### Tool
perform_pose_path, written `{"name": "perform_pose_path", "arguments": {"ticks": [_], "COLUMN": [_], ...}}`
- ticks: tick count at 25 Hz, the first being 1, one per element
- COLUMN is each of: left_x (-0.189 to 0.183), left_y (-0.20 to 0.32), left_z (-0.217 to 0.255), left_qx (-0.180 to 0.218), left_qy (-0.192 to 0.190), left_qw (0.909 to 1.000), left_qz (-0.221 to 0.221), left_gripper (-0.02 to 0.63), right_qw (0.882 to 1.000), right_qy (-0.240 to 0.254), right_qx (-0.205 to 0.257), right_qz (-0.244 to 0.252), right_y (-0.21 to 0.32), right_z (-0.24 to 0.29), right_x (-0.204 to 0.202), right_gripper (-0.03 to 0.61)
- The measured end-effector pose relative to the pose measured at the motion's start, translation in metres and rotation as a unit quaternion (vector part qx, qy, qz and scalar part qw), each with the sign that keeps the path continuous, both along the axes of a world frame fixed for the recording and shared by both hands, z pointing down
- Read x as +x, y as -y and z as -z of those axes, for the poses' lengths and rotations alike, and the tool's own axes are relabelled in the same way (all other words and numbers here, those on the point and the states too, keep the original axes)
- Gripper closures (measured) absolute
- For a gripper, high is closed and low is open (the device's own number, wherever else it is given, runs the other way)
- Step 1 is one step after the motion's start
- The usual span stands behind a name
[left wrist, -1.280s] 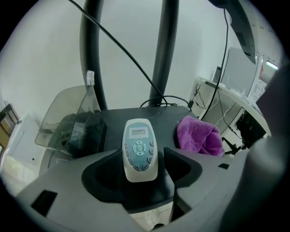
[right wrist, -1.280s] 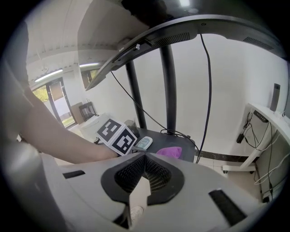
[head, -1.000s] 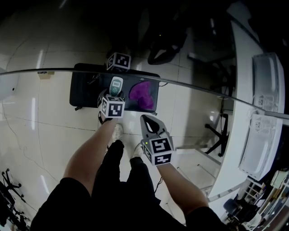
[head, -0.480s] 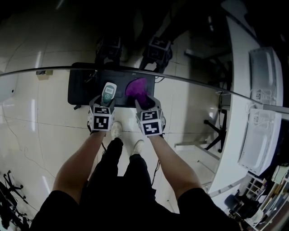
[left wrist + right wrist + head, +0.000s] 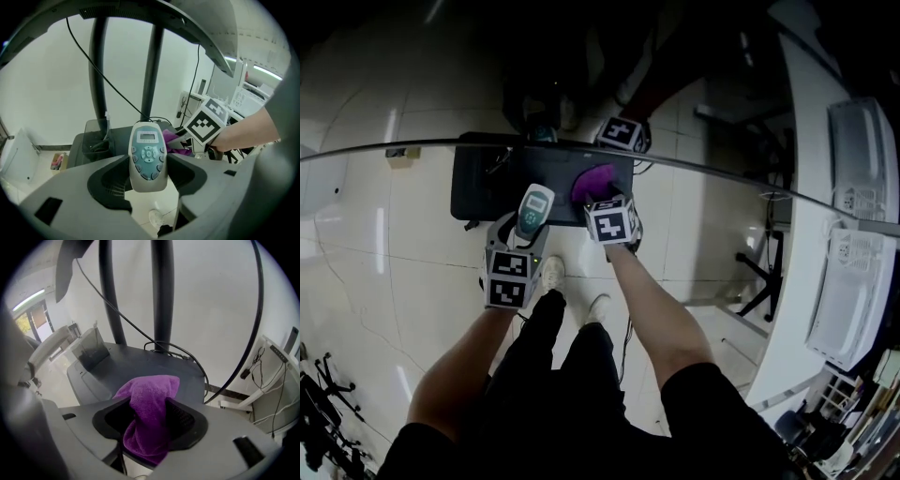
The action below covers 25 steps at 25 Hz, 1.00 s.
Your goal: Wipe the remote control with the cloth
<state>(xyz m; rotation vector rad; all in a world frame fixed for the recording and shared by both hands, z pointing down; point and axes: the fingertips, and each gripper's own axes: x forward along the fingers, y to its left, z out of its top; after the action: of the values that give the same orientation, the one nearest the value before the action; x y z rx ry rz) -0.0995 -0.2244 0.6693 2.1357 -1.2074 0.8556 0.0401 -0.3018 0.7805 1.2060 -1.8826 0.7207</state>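
Since a second ago the left tongs [image 5: 523, 242] have come up off the dark counter [image 5: 483, 192], their jaws having just closed onto the pale grey, teal-faced remote control [image 5: 148, 157]. The right tongs [image 5: 150, 420] have dropped from beside the person's leg to the crumpled purple cloth [image 5: 151, 389], and their jaws have just been opening. The remote is now clenched by its lower end between the left jaws, button face up, above the counter's near edge with floor showing under it. The right jaws stand released and wide, straddling the cloth, which still lies on the counter toward its right end with a thick fold rising between them. The step in hand looks to be taking up the cloth. It would go best by closing on that raised fold rather than a thin edge, so that a soft wad hangs ahead of the jaws. The left grip should stay low on the remote, leaving the keys bare for wiping.
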Motion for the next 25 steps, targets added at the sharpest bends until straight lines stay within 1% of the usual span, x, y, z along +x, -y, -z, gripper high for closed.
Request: {"name": "perform_pose_path", "arguments": {"ticks": [2,3,4,6,9,12,14,17,19,21,23,25], "left_x": [0.0,0.0,0.001,0.002,0.009,0.019,0.027,0.043,0.057,0.071,0.085,0.096], "left_y": [-0.002,-0.002,-0.003,-0.006,-0.014,-0.032,-0.048,-0.069,-0.089,-0.112,-0.136,-0.157], "left_z": [0.003,0.006,0.008,0.016,0.037,0.062,0.08,0.116,0.137,0.155,0.17,0.182], "left_qx": [0.002,0.004,0.007,0.015,0.034,0.058,0.071,0.1,0.117,0.136,0.153,0.164], "left_qy": [0.0,0.0,0.0,0.003,0.009,0.017,0.024,0.035,0.042,0.055,0.071,0.084], "left_qw": [1.0,1.0,1.0,0.9998,0.999,0.9971,0.9956,0.9916,0.9886,0.984,0.9785,0.9738], "left_qz": [0.001,0.0,-0.003,-0.01,-0.027,-0.047,-0.057,-0.075,-0.085,-0.101,-0.119,-0.133], "left_gripper": [0.373,0.373,0.373,0.373,0.373,0.373,0.373,0.373,0.373,0.373,0.373,0.373], "right_qw": [1.0,1.0,1.0,0.999,0.998,0.994,0.989,0.98,0.972,0.963,0.955,0.948], "right_qy": [0.009,0.014,0.019,0.032,0.051,0.078,0.094,0.105,0.112,0.119,0.119,0.115], "right_qx": [-0.008,-0.009,-0.011,-0.009,0.024,0.071,0.105,0.158,0.19,0.215,0.232,0.237], "right_qz": [-0.008,-0.008,-0.008,-0.007,0.006,0.026,0.038,0.059,0.081,0.11,0.145,0.178], "right_y": [0.0,-0.001,-0.004,-0.013,-0.033,-0.067,-0.094,-0.131,-0.157,-0.184,-0.209,-0.232], "right_z": [-0.004,-0.003,0.0,0.014,0.058,0.125,0.175,0.245,0.289,0.329,0.356,0.368], "right_x": [0.002,0.002,0.002,0.003,0.005,0.009,0.014,0.027,0.03,0.025,0.016,0.006], "right_gripper": [0.342,0.388,0.414,0.431,0.436,0.436,0.436,0.436,0.436,0.436,0.436,0.436]}}
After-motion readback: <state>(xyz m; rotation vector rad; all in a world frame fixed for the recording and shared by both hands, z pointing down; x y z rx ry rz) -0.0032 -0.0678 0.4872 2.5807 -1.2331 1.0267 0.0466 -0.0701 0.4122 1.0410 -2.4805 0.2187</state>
